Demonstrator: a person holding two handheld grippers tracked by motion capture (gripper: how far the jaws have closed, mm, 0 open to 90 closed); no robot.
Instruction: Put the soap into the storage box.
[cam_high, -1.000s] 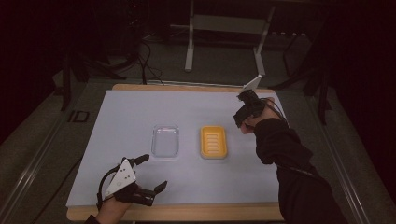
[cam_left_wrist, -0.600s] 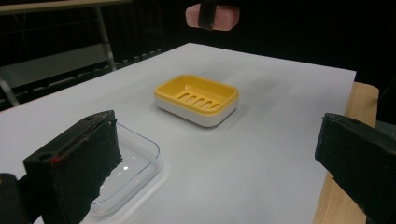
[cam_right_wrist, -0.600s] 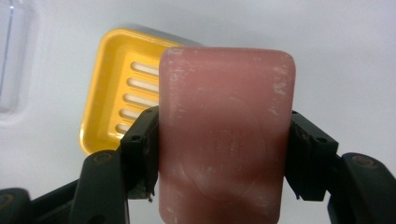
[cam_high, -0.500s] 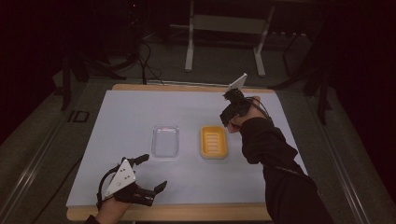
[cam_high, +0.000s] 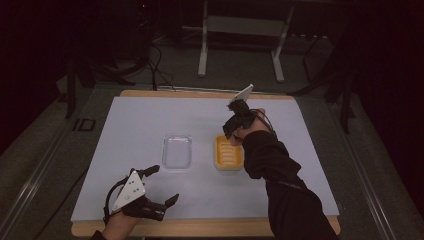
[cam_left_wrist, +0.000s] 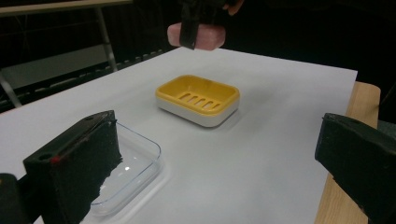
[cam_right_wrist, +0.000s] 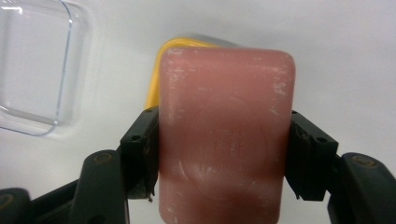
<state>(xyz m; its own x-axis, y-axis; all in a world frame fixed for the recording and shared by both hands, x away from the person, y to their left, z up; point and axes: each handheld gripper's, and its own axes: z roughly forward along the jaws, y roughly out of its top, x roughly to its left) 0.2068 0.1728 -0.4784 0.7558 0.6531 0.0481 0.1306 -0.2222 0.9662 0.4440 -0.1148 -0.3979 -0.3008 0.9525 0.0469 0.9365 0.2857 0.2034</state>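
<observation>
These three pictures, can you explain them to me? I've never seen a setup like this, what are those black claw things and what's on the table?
A person sits at a table and holds a black two-jaw gripper in each hand. The high view looks down from above. The other two come from cameras riding on each gripper. The left gripper rests open near the front edge, holding nothing. The right gripper is raised and clamps a pink soap bar from both sides, just above a yellow soap dish. Beside the dish lies a clear plastic lid or tray.

Lid (cam_high: 177, 150) left of dish (cam_high: 228, 154)
</observation>
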